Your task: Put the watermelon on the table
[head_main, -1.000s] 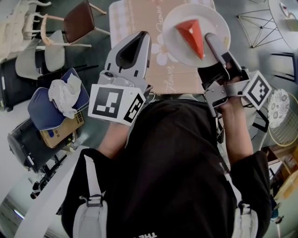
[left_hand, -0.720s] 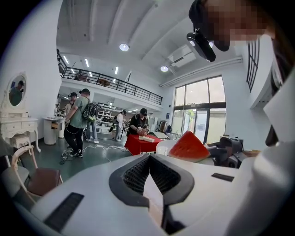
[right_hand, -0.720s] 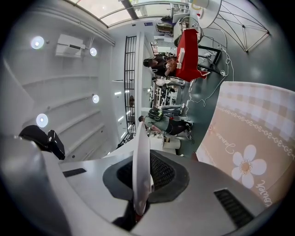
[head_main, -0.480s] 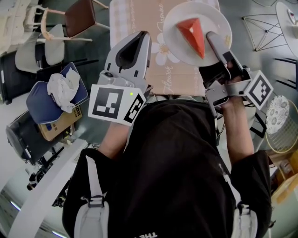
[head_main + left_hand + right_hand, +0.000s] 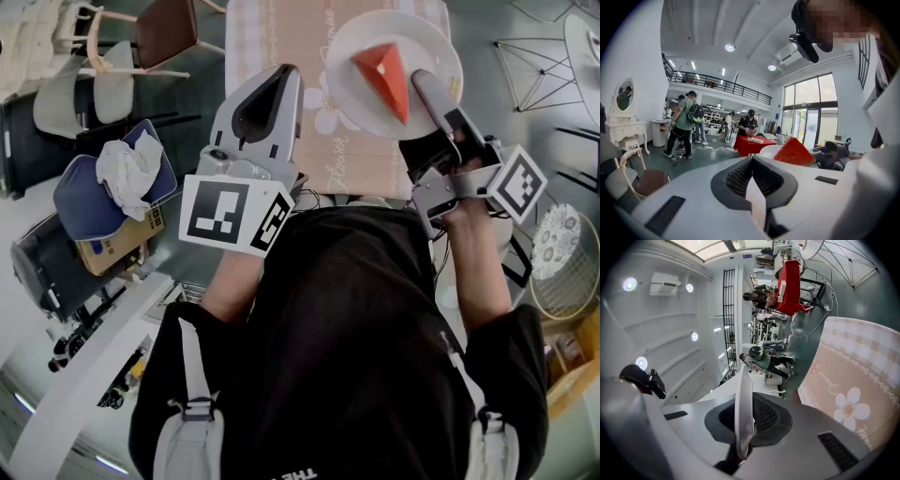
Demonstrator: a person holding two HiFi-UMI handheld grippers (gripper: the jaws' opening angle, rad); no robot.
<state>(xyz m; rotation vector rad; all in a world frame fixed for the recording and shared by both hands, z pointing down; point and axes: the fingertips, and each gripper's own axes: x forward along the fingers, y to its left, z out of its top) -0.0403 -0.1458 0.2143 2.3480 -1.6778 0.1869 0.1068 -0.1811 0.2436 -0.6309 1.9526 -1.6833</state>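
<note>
- A brown chair (image 5: 164, 33) stands at the far left, beside the table.
- The left gripper (image 5: 270, 92) hangs over the near left edge of the table, its jaws pressed together with nothing between them.
- The table (image 5: 347, 155) wears a pink cloth with checks and flowers.
- A white plate (image 5: 349, 45) is over the table's right part; whether it touches the cloth I cannot tell.
- The watermelon (image 5: 386, 77), a red wedge, lies on the plate.
- The right gripper (image 5: 424, 84) is clamped on the plate's near rim.
</note>
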